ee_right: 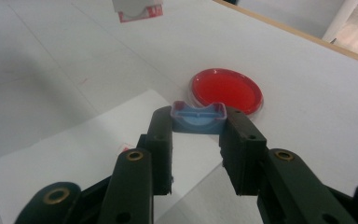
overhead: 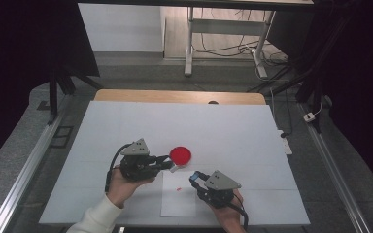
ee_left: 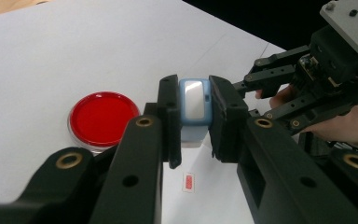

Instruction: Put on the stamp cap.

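A small light-blue plastic stamp body with a pale window on its face [ee_left: 195, 103] is clamped between the closed left tongs [ee_left: 195, 122] and held just above the worktop, beside the round red ink pad in its clear shallow dish [ee_left: 104, 118]. It is presumably kept aloft there so that inking or stamping can follow without a long reach. A matching small blue plastic cap with a notched rim [ee_right: 198, 117] is pinched at the tips of the right tongs [ee_right: 196, 127], lifted clear of the white worktop [overhead: 233, 131]; it appears to be held apart so that the stamp face is left exposed. A white sheet of paper [overhead: 177, 201] is laid below both tongs, near the dish, and a small red mark [overhead: 178, 188] is seen on it, probably a print.
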{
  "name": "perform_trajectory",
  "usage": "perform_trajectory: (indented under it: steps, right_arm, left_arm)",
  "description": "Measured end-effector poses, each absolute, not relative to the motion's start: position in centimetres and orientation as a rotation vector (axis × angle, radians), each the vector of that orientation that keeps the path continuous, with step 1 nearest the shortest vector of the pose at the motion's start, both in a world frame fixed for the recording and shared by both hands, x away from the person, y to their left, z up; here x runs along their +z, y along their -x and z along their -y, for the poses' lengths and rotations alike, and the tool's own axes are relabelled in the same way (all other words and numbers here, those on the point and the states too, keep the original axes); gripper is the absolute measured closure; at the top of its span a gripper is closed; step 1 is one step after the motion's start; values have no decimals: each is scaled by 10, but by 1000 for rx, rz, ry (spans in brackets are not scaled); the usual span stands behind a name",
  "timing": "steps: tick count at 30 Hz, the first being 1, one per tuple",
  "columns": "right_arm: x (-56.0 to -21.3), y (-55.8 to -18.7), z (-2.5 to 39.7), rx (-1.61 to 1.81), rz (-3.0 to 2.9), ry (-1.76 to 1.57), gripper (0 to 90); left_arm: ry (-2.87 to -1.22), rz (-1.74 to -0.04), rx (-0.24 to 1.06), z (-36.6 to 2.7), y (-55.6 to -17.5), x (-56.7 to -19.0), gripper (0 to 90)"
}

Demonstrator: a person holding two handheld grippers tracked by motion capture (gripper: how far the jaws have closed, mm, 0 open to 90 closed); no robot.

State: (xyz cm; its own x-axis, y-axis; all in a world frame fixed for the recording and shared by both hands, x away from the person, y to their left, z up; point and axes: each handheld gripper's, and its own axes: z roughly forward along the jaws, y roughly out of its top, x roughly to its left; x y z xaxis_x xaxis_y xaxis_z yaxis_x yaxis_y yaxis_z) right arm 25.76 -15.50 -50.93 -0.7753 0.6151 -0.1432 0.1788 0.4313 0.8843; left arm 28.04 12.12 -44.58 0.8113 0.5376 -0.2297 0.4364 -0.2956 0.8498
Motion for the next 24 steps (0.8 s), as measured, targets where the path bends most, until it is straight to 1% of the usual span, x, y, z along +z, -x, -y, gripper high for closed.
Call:
perform_trajectory:
  steps: [24]
  right_arm:
    - [-511,-259,119,1307,-2229,-628,653]
  left_arm:
    - [-1928,-740,130,-117,-280,-448,756]
